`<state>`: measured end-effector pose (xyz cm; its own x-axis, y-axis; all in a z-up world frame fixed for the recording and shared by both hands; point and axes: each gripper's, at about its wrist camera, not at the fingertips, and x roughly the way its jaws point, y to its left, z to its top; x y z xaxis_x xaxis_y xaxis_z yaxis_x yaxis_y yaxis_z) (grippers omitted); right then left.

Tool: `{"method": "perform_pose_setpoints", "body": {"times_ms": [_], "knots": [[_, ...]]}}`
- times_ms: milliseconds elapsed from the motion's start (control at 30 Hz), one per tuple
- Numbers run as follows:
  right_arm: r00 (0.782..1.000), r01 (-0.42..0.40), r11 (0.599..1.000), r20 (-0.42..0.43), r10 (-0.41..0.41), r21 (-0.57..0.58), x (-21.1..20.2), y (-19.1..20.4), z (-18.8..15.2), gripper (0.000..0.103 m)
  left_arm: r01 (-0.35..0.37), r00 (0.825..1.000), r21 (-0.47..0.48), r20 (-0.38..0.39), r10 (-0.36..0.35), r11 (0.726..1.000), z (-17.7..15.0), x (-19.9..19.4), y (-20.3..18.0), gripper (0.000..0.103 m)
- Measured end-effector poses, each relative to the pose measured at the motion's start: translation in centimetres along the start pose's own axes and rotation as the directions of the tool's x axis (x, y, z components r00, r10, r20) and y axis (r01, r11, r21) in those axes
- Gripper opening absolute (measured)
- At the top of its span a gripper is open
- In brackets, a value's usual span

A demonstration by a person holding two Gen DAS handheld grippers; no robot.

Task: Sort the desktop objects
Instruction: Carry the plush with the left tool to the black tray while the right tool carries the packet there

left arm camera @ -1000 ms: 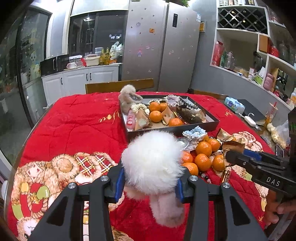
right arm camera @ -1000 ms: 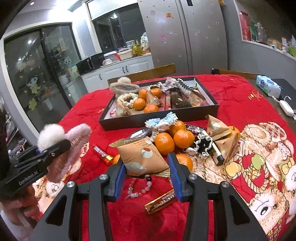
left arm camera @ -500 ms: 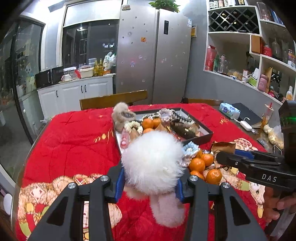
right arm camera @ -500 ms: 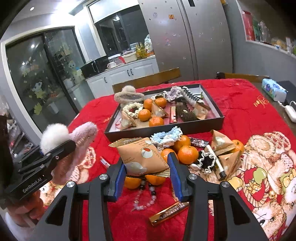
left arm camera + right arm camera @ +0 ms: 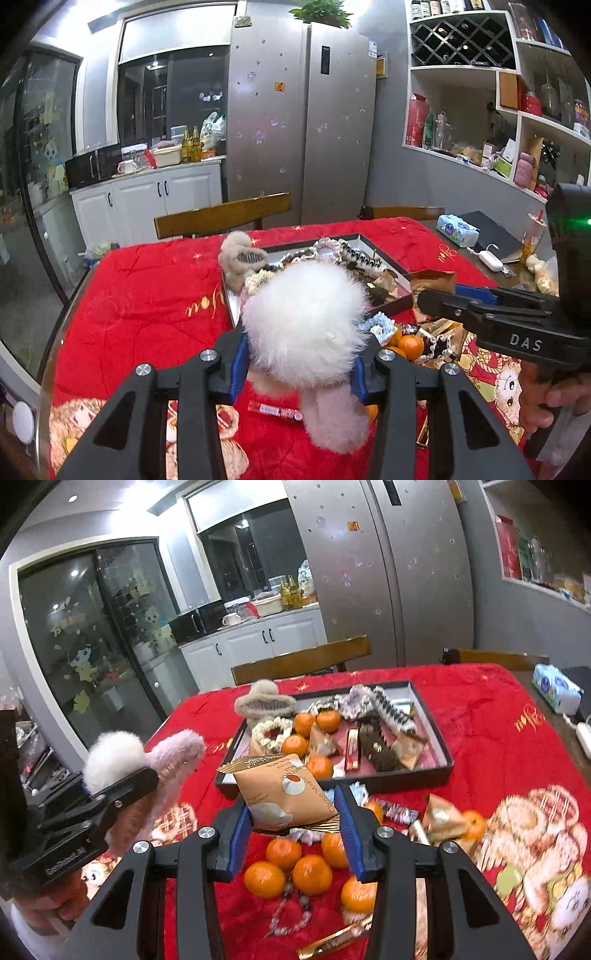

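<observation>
Left gripper [image 5: 299, 363] pinches a fluffy hair clip [image 5: 306, 332]; right gripper [image 5: 291, 830] pinches a snack packet [image 5: 286, 794], both held above the worktop. Carry each level over the tray [image 5: 439, 771] rim before releasing. Red quilted cloth [image 5: 147, 291] covers the worktop; kitchen fridge [image 5: 303, 122] stands behind.

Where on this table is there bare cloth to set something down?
Bare red cloth lies left of the black tray, out to the table edge. More lies right of the tray, toward the tissue pack. Crowded: the tray itself, and the near side, with tangerines, snack packets and a bead bracelet.
</observation>
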<state>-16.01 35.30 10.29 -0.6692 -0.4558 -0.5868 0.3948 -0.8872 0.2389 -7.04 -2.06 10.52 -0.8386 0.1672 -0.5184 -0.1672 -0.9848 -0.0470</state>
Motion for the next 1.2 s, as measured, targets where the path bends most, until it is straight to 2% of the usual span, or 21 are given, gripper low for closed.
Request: {"method": "perform_pose_setpoints", "body": {"times_ms": [133,267,400,633,900,1200], "knots": [[1.0,0.0,1.0,0.001,0.0,0.0,0.8,-0.3,1.2,0.042,0.004,1.0,0.004,0.001,-0.004,1.0,1.1,0.7,0.0,0.045],[1.0,0.013,1.0,0.001,-0.013,-0.009,1.6,-0.3,2.1,0.042,0.066,0.998,-0.043,-0.018,-0.067,0.997,2.2,1.9,0.7,0.045],[1.0,0.018,1.0,-0.002,-0.018,-0.012,2.5,-0.6,2.8,0.042,0.043,0.999,-0.042,-0.031,-0.044,0.998,2.8,3.6,0.9,0.045],[0.999,0.025,1.0,-0.027,-0.025,-0.007,4.9,-1.6,3.7,0.042,0.053,0.996,-0.062,-0.074,-0.057,0.997,3.3,7.7,2.0,0.045],[0.997,0.03,1.0,-0.071,-0.029,0.005,9.2,-3.1,4.5,0.042,0.043,0.992,-0.059,-0.118,-0.05,0.997,3.5,13.4,2.5,0.045],[0.991,0.029,0.999,-0.128,-0.025,0.027,13.7,-4.9,4.3,0.042,0.034,0.987,-0.072,-0.156,-0.045,0.997,2.8,18.1,3.1,0.045]]}}
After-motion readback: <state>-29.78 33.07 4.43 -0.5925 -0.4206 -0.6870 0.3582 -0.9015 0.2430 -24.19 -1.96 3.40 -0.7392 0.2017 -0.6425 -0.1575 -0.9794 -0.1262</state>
